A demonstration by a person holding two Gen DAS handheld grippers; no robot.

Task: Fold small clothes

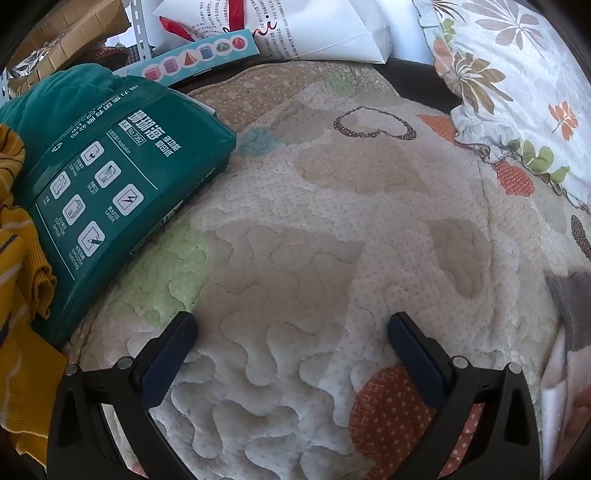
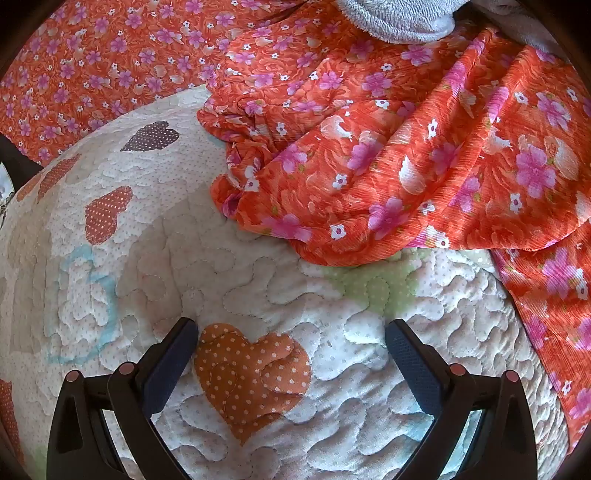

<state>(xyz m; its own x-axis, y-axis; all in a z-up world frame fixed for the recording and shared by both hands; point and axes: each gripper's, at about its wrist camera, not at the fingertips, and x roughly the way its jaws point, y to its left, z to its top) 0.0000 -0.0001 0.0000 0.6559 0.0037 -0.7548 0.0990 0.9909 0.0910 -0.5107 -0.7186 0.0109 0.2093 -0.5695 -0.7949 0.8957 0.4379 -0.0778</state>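
Observation:
An orange garment with pink flowers (image 2: 424,158) lies crumpled on the quilted heart-patterned bedspread (image 2: 155,258), up and right of my right gripper (image 2: 291,328). That gripper is open and empty, hovering over an orange dotted heart patch (image 2: 251,373). My left gripper (image 1: 291,323) is open and empty over bare quilt (image 1: 295,240). A yellow striped knit garment (image 1: 18,295) lies bunched at the far left of the left wrist view. A grey and pale cloth (image 1: 572,332) shows at its right edge.
A teal paper pack (image 1: 110,192) lies left of my left gripper, partly on the yellow knit. A white bag (image 1: 295,26), cardboard boxes (image 1: 66,26) and a leaf-print pillow (image 1: 517,92) line the far side. Grey fleece (image 2: 399,18) lies beyond the orange garment.

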